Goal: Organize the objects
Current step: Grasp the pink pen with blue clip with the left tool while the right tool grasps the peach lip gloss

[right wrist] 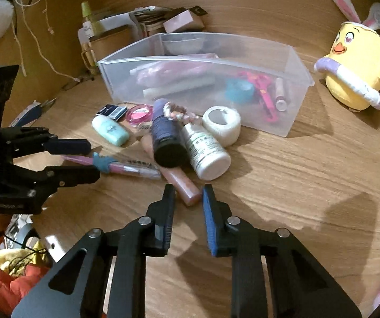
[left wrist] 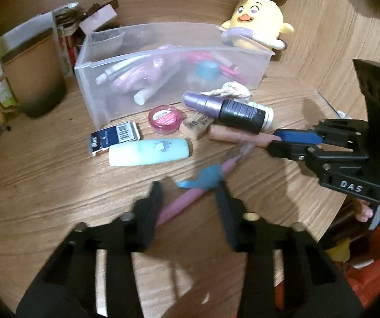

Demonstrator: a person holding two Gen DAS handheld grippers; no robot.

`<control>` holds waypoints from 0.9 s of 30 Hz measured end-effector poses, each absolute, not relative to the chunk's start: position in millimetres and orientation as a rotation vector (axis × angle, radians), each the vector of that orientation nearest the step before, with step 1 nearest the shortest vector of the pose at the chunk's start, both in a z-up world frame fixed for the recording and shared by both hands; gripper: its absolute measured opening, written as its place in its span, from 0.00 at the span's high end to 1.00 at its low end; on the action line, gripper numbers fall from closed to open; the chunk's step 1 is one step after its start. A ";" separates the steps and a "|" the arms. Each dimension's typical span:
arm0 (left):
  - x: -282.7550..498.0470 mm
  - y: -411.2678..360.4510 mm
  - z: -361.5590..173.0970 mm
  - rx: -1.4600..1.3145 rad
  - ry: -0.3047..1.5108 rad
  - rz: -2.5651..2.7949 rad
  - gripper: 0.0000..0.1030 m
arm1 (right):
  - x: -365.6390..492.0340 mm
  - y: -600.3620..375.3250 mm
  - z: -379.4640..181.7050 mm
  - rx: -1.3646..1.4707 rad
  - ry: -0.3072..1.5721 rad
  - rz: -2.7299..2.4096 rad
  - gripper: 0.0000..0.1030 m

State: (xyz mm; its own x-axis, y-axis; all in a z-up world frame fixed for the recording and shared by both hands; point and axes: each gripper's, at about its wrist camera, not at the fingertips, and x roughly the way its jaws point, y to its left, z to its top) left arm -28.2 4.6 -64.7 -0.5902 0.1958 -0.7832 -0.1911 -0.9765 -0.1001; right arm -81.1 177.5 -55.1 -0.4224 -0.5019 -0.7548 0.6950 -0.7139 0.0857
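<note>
A pink pen with a blue ornament (left wrist: 182, 206) (right wrist: 126, 169) lies on the wooden table. It runs between the fingers of my left gripper (left wrist: 188, 185) (right wrist: 93, 159), which stands open around it with gaps on both sides. My right gripper (right wrist: 188, 188) (left wrist: 272, 141) is shut on the near end of a pinkish-brown lip gloss tube (right wrist: 182, 182) (left wrist: 232, 135) that still rests on the table under a dark purple bottle (right wrist: 164, 137) (left wrist: 232, 108). Behind the pile stands a clear plastic bin (right wrist: 203, 61) (left wrist: 163, 53) holding several cosmetics.
A mint bottle (left wrist: 150, 155), navy box (left wrist: 114, 137), pink compact (left wrist: 166, 119), white bottle (right wrist: 208, 151) and tape roll (right wrist: 221, 124) crowd the bin's front. A yellow plush chick (right wrist: 357, 63) sits right of the bin, a brown cup (left wrist: 36, 74) left.
</note>
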 end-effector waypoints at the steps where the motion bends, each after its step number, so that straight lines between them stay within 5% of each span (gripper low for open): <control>1: -24.4 2.3 -64.4 -1.284 -0.018 2.635 0.74 | -77.2 179.0 -54.8 1.025 0.322 -2.156 0.84; 5: -13.7 0.5 -64.6 -1.296 -0.010 2.667 0.82 | -62.7 183.5 -54.4 1.017 0.359 -2.156 0.85; 13: 1.5 -8.6 -64.3 -1.355 -0.051 2.634 0.83 | -38.2 186.8 -50.6 1.013 0.428 -2.107 0.85; 18: -5.8 -7.0 -61.3 -1.331 -0.029 2.625 0.77 | -41.0 178.4 -47.1 0.981 0.426 -2.117 0.71; 27: -17.8 6.6 -65.2 -1.288 0.059 2.611 0.72 | -46.5 159.4 -56.4 0.989 0.440 -2.099 0.72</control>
State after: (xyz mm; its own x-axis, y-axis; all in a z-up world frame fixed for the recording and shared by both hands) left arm -17.8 6.6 -65.2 -0.5875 0.1865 -0.7874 -0.2218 -0.9729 -0.0649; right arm -46.5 159.4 -56.4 -0.4112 -0.4917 -0.7676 0.7583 -0.6518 0.0113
